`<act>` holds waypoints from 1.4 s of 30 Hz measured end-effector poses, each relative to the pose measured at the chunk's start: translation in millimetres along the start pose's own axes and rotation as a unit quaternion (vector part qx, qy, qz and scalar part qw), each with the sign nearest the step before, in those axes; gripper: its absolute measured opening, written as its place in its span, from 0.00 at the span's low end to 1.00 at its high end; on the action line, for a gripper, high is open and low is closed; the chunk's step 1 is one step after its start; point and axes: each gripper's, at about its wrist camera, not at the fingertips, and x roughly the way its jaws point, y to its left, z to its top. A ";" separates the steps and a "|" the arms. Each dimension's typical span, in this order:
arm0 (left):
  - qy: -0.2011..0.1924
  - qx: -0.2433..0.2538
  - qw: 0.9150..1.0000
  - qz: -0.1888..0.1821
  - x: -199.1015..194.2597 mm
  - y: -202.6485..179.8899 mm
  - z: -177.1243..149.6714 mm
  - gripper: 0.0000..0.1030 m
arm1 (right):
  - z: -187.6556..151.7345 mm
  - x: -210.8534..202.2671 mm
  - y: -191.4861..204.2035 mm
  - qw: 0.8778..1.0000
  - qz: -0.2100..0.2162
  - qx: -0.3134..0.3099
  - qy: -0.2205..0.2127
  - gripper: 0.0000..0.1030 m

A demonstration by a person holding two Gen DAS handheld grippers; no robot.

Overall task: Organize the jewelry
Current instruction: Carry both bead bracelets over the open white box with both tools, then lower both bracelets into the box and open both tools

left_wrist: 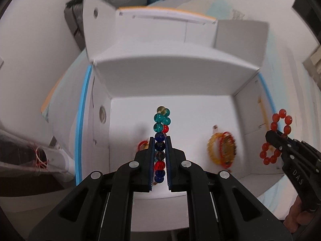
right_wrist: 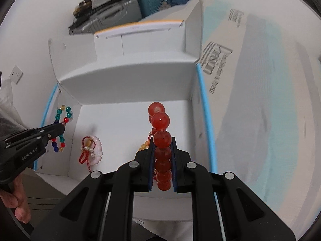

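Between left fingers: bracelet (left_wrist: 161, 138) beads teal, red, dark blue. Between right fingers: red bead bracelet (right_wrist: 162, 150). Box (left_wrist: 170, 76) white, blue-edged.

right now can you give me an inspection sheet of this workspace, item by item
Surface: open white box with raised flaps; bracelets lie on its white floor.
Job's things: multicolour bead bracelet held over the box; red bead bracelet held over the box; yellow and red bracelets on the box floor; pink bead bracelet with red cord on the floor too.
Clutter: crumpled clear plastic bag left of the box.
Grippers: left gripper shut on the multicolour bracelet; right gripper shut on the red one.
Cables: nothing seen.
Surroundings: suitcases against the wall behind; wall socket.
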 end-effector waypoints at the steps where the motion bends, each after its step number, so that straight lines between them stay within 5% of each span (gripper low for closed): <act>1: 0.008 -0.001 1.000 0.001 6.1 2.7 -1.1 0.08 | -2.4 5.1 -0.5 1.000 0.001 0.001 0.006 0.12; 12: 0.078 0.000 0.997 0.000 59.8 22.5 -12.3 0.08 | -4.2 61.7 4.9 0.996 -0.002 0.016 0.085 0.12; 27: 0.094 -0.003 0.995 0.021 69.3 27.9 -17.0 0.13 | -7.1 74.4 9.9 0.995 -0.010 0.012 0.102 0.15; 30: 0.080 -0.007 0.996 0.026 60.4 29.8 -17.5 0.32 | -6.3 66.8 9.8 0.996 -0.007 0.011 0.093 0.29; 34: 0.062 -0.007 0.998 0.022 44.6 26.6 -18.7 0.40 | -7.3 51.2 10.7 0.997 0.001 0.007 0.074 0.41; 38: 0.025 -0.003 0.999 0.030 18.8 18.0 -22.8 0.68 | -9.1 29.8 9.9 0.999 0.004 -0.003 0.050 0.47; 42: -0.011 -0.002 1.000 0.027 -4.8 7.4 -22.5 0.76 | -11.6 1.8 7.7 1.000 0.011 -0.001 0.019 0.55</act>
